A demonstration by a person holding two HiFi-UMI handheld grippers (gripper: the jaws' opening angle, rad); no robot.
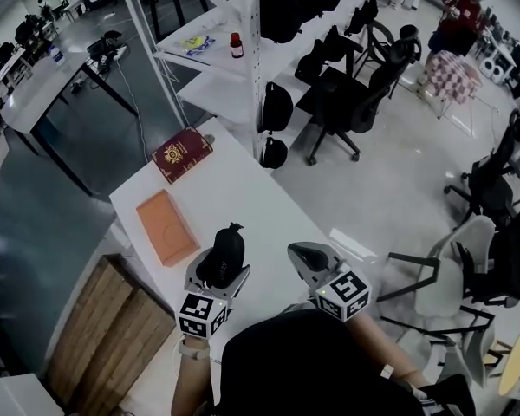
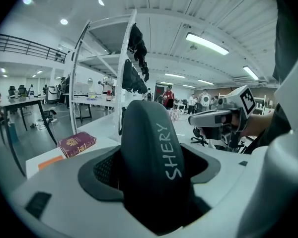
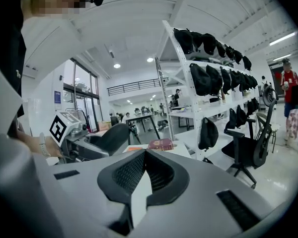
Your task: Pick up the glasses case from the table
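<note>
Your left gripper's (image 1: 224, 263) fingers hug the glasses case (image 2: 149, 172), which looks lifted over the near bench (image 1: 243, 189) edge, so hold it firm & level (right gripper (image 1: 302, 254) fingers nearly together, empty, stay clear pls).

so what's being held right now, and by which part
The left gripper is shut on the black glasses case, clamping one end from both sides, and the rest sticks out past the jaws. The right gripper holds nothing.
</note>
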